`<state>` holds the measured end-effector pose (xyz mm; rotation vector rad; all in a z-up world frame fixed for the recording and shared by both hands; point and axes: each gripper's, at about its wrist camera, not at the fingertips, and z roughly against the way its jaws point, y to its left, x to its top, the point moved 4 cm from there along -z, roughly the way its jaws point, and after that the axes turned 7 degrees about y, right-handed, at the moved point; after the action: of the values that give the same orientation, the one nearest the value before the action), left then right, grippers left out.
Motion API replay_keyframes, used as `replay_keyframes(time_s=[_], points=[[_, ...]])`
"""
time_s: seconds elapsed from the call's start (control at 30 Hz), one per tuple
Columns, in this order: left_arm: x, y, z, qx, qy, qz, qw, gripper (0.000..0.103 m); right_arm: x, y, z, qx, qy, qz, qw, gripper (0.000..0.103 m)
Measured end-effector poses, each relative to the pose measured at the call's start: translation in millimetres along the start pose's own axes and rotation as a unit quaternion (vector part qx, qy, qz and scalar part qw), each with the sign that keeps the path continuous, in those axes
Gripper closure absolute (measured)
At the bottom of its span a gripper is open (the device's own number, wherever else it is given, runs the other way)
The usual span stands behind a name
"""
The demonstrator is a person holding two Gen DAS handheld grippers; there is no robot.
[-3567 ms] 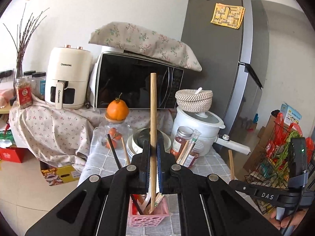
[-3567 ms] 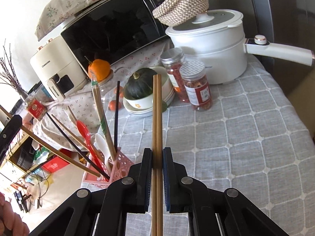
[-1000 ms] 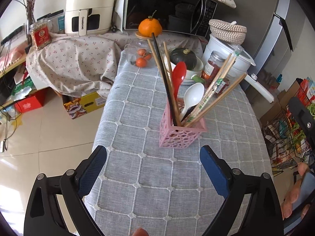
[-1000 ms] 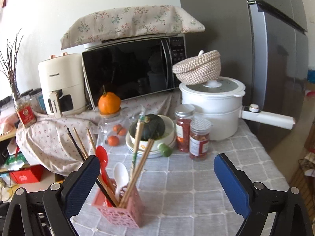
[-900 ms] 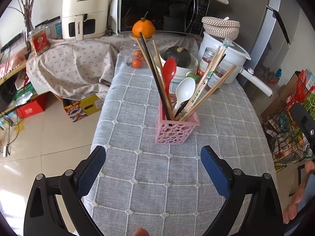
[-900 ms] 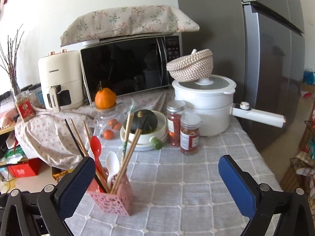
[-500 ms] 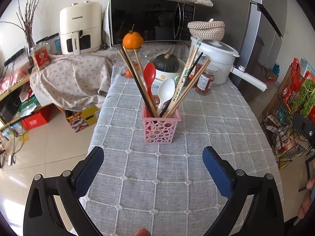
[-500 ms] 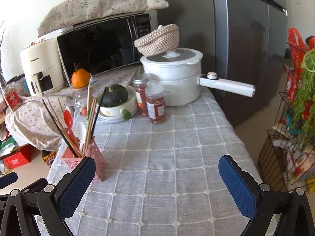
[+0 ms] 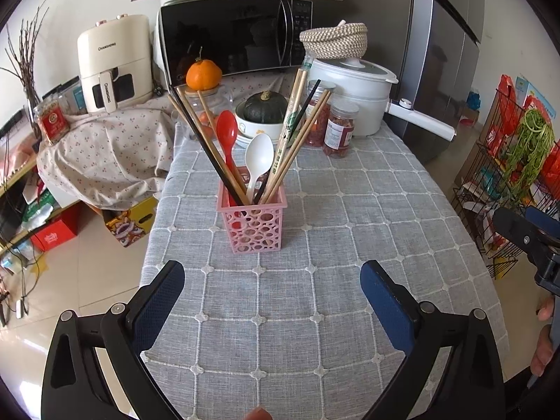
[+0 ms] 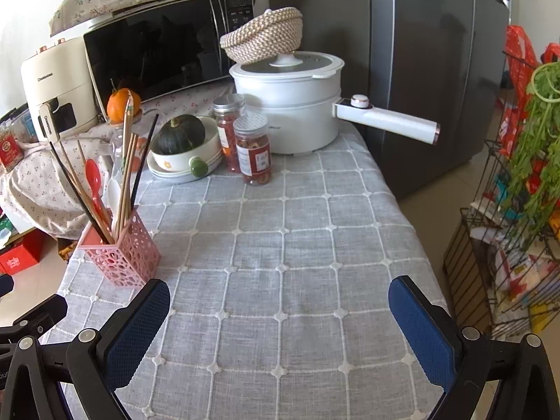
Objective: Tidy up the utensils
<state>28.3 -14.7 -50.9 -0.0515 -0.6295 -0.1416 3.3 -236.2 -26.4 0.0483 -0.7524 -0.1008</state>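
Observation:
A pink perforated utensil basket (image 9: 252, 224) (image 10: 120, 254) stands upright on the grey checked tablecloth (image 9: 315, 297). It holds a red spoon (image 9: 226, 133), a white spoon (image 9: 258, 155), and several wooden and black chopsticks (image 9: 297, 136) fanned outward. My left gripper (image 9: 273, 301) is open and empty, held back from the basket near the table's front. My right gripper (image 10: 280, 318) is also open and empty, to the right of the basket over bare cloth. The right gripper's body (image 9: 525, 234) shows at the left wrist view's right edge, with a person's hand below it.
Behind the basket stand a bowl with a green squash (image 9: 265, 112), two red-filled jars (image 9: 340, 128), a white pot with a long handle (image 10: 290, 105), a microwave (image 9: 234, 35), an air fryer (image 9: 110, 61) and an orange (image 9: 203, 74). A wire rack (image 10: 507, 227) stands right of the table; a grey fridge (image 10: 437, 70) behind.
Both grippers held chopsticks 3.6 s ago; now both are open and empty and the chopsticks stand in the basket. Over the last second both grippers drew back from the basket.

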Motion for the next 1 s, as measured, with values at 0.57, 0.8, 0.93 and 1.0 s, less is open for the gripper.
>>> replay_keyframes(time_s=[0.57, 0.8, 0.93, 1.0], points=[[3, 3, 12, 0.009, -0.021, 0.003, 0.9997, 0.001, 1, 5, -9, -0.014, 0.009, 0.008, 1.000, 0.000], [3, 2, 13, 0.005, -0.021, 0.004, 0.9998, 0.001, 0, 10, -16, -0.012, 0.020, 0.011, 1.000, 0.000], [3, 2, 13, 0.005, -0.021, 0.003, 0.9998, 0.001, -1, 10, -17, -0.013, 0.023, 0.010, 1.000, 0.001], [3, 2, 14, 0.005, -0.022, 0.003, 0.9997, 0.001, 0, 9, -17, -0.013, 0.023, 0.008, 1.000, 0.000]])
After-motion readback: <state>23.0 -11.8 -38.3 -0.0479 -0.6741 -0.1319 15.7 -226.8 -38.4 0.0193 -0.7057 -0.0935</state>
